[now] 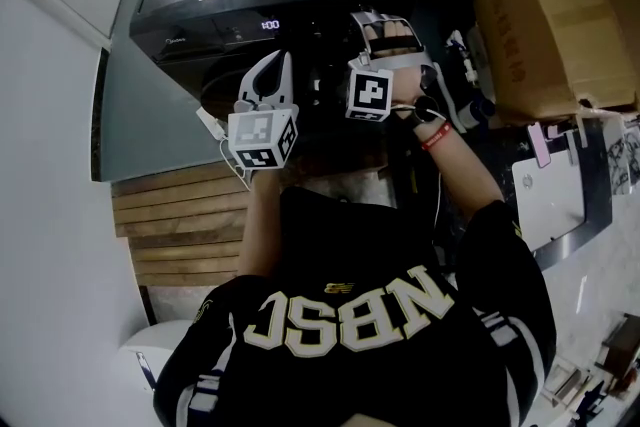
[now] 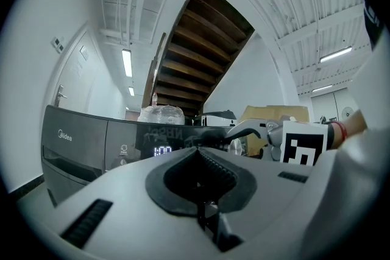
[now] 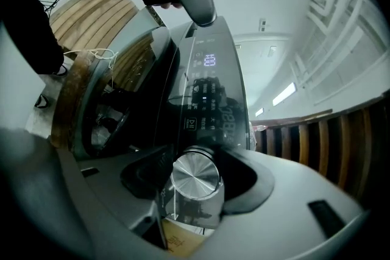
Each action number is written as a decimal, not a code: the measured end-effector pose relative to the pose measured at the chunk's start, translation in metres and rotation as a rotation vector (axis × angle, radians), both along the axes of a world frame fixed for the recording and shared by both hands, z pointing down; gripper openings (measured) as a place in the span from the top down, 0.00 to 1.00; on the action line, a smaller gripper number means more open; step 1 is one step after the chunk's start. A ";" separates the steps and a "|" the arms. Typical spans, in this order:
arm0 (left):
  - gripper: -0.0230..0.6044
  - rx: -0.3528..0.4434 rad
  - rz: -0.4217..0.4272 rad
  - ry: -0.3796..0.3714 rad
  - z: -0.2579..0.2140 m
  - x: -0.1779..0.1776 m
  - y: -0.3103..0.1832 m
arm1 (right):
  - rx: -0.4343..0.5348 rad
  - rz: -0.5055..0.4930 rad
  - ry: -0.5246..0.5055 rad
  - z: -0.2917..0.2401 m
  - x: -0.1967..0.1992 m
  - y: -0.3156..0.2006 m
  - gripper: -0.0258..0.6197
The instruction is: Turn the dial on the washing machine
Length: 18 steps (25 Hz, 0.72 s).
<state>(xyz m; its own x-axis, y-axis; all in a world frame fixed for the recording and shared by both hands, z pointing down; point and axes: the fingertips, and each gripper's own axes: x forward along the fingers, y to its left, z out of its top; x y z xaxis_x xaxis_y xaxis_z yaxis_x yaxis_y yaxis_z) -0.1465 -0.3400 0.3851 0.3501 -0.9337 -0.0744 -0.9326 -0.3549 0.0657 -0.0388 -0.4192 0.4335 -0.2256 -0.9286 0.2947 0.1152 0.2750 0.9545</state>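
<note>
The dial (image 3: pixel 195 176) is a round silver knob with a flat face of brushed metal. Fine circular grain runs over that face, and light fans out from its centre in pale wedges. Its short cylindrical side is the same bright metal. It stands out from the glossy black control panel of the washing machine (image 3: pixel 210 100), whose surface mirrors the room. On that panel, away from the dial, a small display (image 3: pixel 209 59) glows with pale digits. Between display and dial lie rows of faint white symbols, among them a boxed play-and-pause mark (image 3: pixel 191 124).

The right hand-held gripper (image 3: pixel 195 158) is closed on the dial: the knob sits in the notch between the two grey jaws, with a dark pad against its rim on either side. In the head view this hand-held gripper reaches to the panel to the right of the display and covers the dial.

The left hand-held gripper (image 2: pixel 198 158) is held level in front of the machine, beside the right one. Its jaws are together, with nothing between them.

The machine's round door (image 3: pixel 91 125) shows dark beside the panel. Wooden slats (image 1: pixel 185 215) lie to the person's left and a cardboard box (image 1: pixel 545 25) stands to the right
</note>
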 end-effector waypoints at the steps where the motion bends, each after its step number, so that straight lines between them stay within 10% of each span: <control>1: 0.94 -0.001 0.002 0.001 0.000 0.001 0.001 | 0.000 -0.001 -0.017 0.000 0.000 0.000 0.58; 11: 0.94 -0.006 -0.004 0.014 0.004 0.002 0.005 | -0.118 0.042 -0.516 -0.015 0.008 -0.005 0.58; 18: 0.94 -0.003 -0.015 0.016 0.002 -0.001 0.006 | -0.112 0.055 -0.521 -0.015 0.007 -0.006 0.58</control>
<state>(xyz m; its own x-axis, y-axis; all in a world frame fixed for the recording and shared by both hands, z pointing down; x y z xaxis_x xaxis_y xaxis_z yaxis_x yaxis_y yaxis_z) -0.1480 -0.3338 0.3869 0.3347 -0.9392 -0.0769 -0.9367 -0.3405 0.0815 -0.0318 -0.4247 0.4186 -0.3201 -0.9125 0.2548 -0.3832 0.3707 0.8460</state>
